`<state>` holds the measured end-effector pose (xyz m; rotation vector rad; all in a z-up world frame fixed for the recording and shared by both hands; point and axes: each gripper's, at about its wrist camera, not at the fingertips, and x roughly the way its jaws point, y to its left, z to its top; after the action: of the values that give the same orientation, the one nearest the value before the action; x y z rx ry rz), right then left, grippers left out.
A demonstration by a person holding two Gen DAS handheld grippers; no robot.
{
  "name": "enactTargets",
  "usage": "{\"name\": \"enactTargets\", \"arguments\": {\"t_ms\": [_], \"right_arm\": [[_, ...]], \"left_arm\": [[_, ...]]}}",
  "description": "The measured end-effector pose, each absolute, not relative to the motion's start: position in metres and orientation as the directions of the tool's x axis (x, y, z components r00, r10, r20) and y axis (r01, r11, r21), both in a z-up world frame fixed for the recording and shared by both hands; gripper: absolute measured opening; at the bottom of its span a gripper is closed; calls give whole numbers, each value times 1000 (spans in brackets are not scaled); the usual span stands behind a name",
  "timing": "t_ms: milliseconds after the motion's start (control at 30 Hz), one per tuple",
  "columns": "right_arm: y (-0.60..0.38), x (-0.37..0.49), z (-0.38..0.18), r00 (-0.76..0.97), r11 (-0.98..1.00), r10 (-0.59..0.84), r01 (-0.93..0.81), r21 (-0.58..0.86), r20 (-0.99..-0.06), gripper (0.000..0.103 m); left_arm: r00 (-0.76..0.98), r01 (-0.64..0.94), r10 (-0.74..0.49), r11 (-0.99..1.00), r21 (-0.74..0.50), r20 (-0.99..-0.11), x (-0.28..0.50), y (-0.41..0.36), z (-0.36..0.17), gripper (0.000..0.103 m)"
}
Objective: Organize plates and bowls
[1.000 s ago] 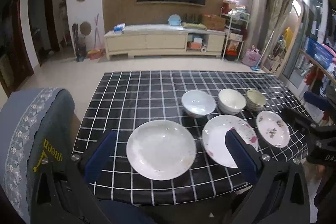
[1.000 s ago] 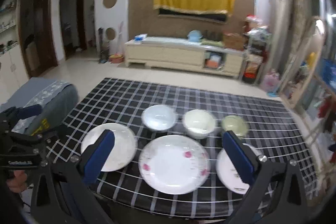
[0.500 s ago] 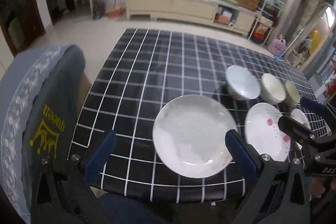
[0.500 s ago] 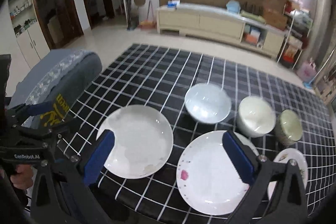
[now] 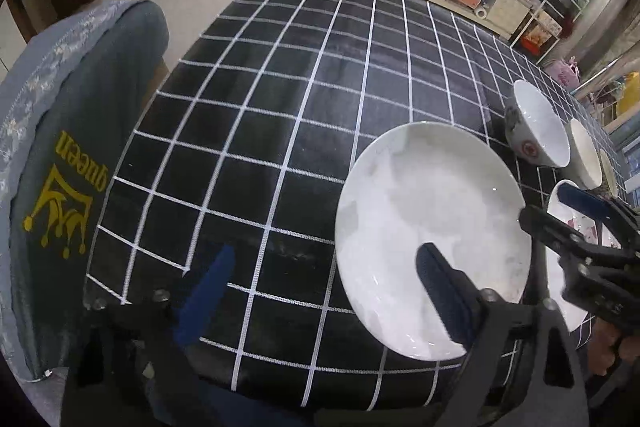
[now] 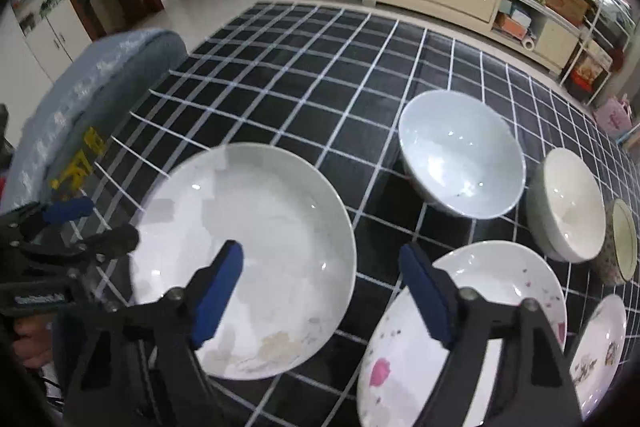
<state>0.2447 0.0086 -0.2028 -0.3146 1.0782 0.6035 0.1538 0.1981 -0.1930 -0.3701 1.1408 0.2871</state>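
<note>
Jaws gape, straddling white plate's (image 6: 256,251) rim.

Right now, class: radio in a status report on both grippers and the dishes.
Left gripper open, right gripper open, nothing held. Large white plate flat on checked table, untouched. Bowls unstacked behind. Nothing blocking.
</note>
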Motion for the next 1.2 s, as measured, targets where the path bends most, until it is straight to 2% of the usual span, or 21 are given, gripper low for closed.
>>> {"name": "enactTargets", "arguments": {"t_ms": [100, 200, 267, 300, 367, 400, 467, 500, 633, 1200], "right_arm": [[8, 252, -215, 297, 802, 298, -593, 69, -907, 71], [8, 253, -226, 299, 807, 247, -590, 25, -922, 63], [6, 253, -231, 280, 809, 251, -587, 42, -927, 57], [5, 253, -233, 269, 810, 252, -585, 50, -930, 51], [3, 251, -239, 251, 808, 251, -586, 60, -935, 40], [2, 250, -240, 245, 807, 252, -587, 64, -936, 35], [-3, 247, -239, 255, 813, 256, -579, 65, -932, 33], [-5, 247, -239, 256, 818, 259, -571, 70, -931, 31], [-6, 247, -240, 264, 825, 262, -561, 74, -928, 28], [-2, 247, -234, 325, 834, 265, -549, 47, -908, 24]], "left_arm": [[371, -410, 16, 900, -149, -928, 157, 198, -204, 81], [350, -410, -1, 899, -154, -937, 157, 196, -213, 74], [342, -399, 4, 906, -141, -940, 158, 194, -218, 62], [337, -393, 6, 909, -136, -941, 160, 193, -220, 60], [323, -391, 2, 911, -132, -946, 162, 191, -225, 47], [324, -388, -23, 908, -155, -946, 162, 190, -227, 44], [333, -377, -71, 904, -202, -940, 162, 188, -228, 28], [335, -374, -85, 902, -215, -938, 163, 187, -229, 26], [336, -358, -101, 906, -226, -936, 167, 176, -233, 21], [366, -362, -38, 915, -180, -930, 186, 176, -227, 21]]}}
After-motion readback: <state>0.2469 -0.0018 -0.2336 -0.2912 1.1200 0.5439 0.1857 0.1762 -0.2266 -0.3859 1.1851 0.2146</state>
